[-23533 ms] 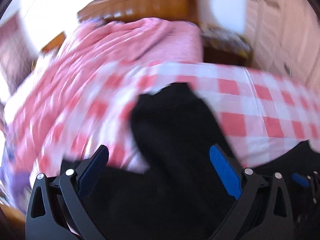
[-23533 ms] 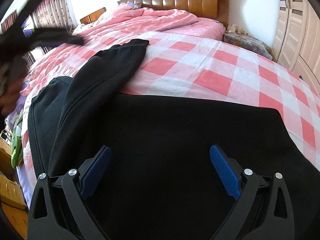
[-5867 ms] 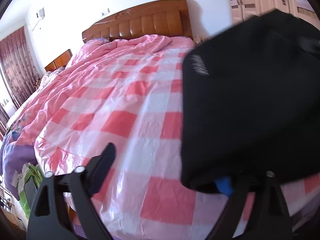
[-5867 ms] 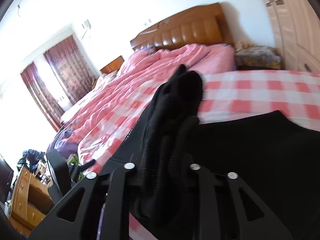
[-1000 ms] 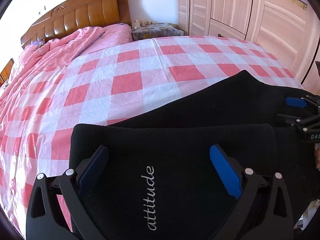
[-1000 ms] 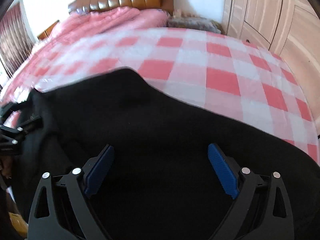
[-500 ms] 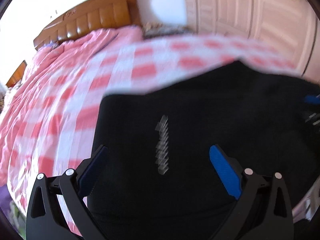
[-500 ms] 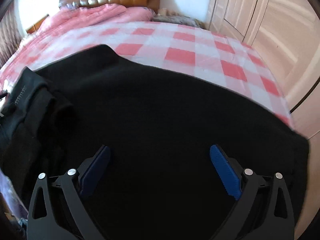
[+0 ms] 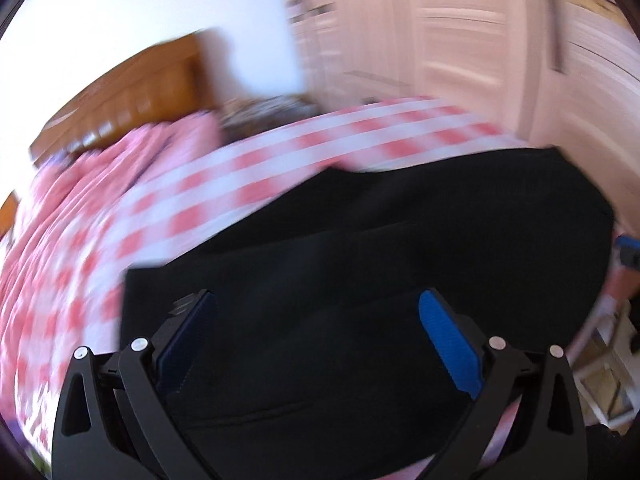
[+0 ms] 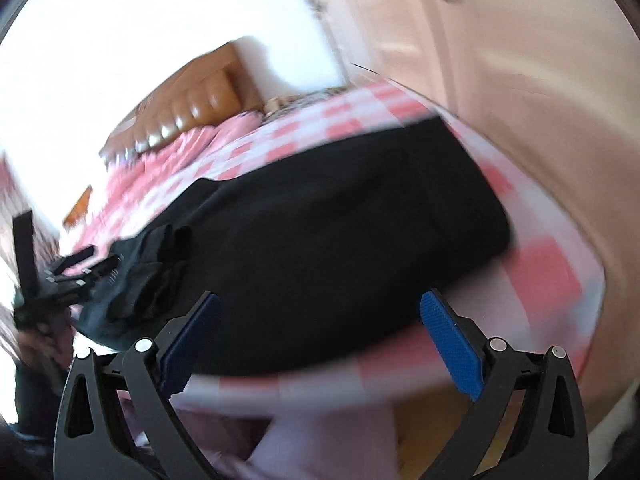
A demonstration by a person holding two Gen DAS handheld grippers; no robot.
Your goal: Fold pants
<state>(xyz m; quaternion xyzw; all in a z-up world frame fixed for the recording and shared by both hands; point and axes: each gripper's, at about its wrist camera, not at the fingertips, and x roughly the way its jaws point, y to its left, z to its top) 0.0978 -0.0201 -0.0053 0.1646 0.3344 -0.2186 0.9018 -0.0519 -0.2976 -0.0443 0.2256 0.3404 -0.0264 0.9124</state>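
Big bed point(image 9: 248, 168) takes up most of the room, covered in a pink and white checked sheet point(image 10: 536, 264), with a rumpled pink duvet point(image 9: 132, 156) bunched up toward the brown padded headboard point(image 10: 192, 96). Pale wooden wardrobe doors point(image 9: 480, 40) run along the wall on the far side of the bed. Both cameras are smeared with motion, so fine detail is pretty much gone.

The black pants point(image 9: 400, 240) lie flat on the checked sheet near the foot edge of the bed, folded into a wide, roughly rectangular slab with layered edges showing across the top. From the right wrist view, the same pants point(image 10: 320, 220) stretch across the sheet, and at their left end the fabric looks bunched into a lumpy wad, though with this blur I can't be sure how it's layered.

The left gripper point(image 9: 316, 320) hovers right over the pants, its blue-padded fingers point(image 9: 448, 336) spread wide with nothing between them. It also shows at the left edge of the right wrist view, close to that bunched end; whether it touches the cloth there, I can't tell.

The right gripper point(image 10: 320, 328) sits at the bed's edge, fingers point(image 10: 452, 340) spread wide too and empty, pointing at the near edge of the pants.
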